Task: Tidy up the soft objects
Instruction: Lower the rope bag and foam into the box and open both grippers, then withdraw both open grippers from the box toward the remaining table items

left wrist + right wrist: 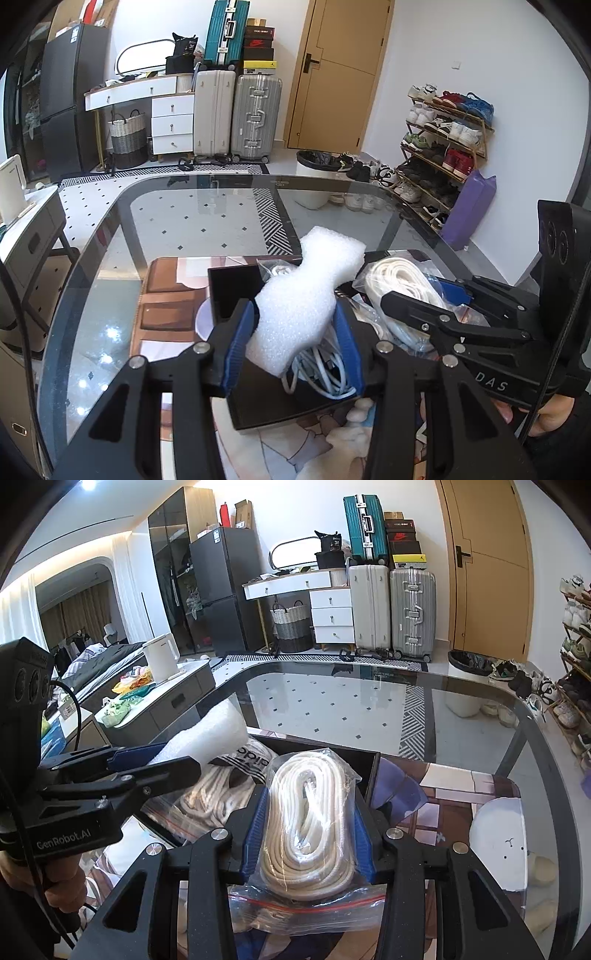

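My left gripper (295, 325) is shut on a white foam block (306, 291) and holds it above a black tray (229, 291) on the glass table. A coil of white cable (325, 373) lies in the tray under the foam. My right gripper (308, 827) is shut on a clear zip bag of white rope (310, 823) over the same tray (369, 771). The right gripper (424, 295) shows in the left wrist view at the right, with the rope bag (402, 280). The left gripper (147, 764) and the foam (210, 734) show in the right wrist view at the left.
A second bag of beige rope (207, 797) lies in the tray with an Adidas bag (251, 760). A printed mat (166, 306) covers the glass table (184, 221). A white round object (498, 845) sits on the mat at the right. A shoe rack (443, 147) and a bin (314, 177) stand beyond the table.
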Tool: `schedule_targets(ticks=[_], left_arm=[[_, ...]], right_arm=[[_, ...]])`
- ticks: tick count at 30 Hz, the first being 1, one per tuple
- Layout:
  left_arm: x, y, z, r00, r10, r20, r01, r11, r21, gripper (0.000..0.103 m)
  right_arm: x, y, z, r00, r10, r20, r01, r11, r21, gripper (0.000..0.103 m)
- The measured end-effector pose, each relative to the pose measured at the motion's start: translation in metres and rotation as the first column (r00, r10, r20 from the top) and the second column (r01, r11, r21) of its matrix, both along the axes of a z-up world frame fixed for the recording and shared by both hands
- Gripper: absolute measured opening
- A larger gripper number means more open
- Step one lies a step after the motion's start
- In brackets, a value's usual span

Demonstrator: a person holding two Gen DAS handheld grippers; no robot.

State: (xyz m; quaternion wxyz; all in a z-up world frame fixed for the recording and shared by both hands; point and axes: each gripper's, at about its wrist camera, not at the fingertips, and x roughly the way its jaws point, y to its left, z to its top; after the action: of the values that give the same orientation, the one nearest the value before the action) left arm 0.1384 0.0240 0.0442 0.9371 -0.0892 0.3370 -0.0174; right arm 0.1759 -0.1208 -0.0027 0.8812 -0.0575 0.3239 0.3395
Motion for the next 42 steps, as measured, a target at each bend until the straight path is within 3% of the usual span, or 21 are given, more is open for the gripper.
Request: schedule_targets(ticks=[18, 29, 31, 36, 42], left_arm=[[0.011, -0.013, -0.012, 0.998, -0.041, -0.041, 0.042, 0.999, 0.020, 0.044], [0.005, -0.008, -0.013, 1.000, -0.016, -0.020, 0.017, 0.999, 0.048, 0.047], [0.002, -0.007, -0.010, 1.000, -0.015, -0.011, 0.016, 0.998, 0.059, 0.050], [-0.012, -0.007, -0.001, 1.000, -0.016, 0.009, 0.015, 0.995, 0.097, 0.080], [-0.028, -0.010, 0.003, 1.000, -0.020, 0.010, 0.018, 0.992, 0.128, 0.092]], right_arm=[[0.014, 0.017, -0.006, 1.000, -0.007, 0.023, 0.009, 0.998, -0.069, 0.042], [0.020, 0.030, -0.008, 1.000, -0.010, 0.027, 0.013, 0.993, -0.114, 0.042], [0.019, 0.029, -0.005, 0.999, -0.015, 0.036, 0.019, 0.993, -0.114, 0.045], [0.009, 0.017, 0.003, 0.998, -0.026, 0.066, 0.031, 0.996, -0.084, 0.052], [-0.013, 0.005, 0.007, 0.996, -0.027, 0.089, 0.033, 0.997, -0.075, 0.077]])
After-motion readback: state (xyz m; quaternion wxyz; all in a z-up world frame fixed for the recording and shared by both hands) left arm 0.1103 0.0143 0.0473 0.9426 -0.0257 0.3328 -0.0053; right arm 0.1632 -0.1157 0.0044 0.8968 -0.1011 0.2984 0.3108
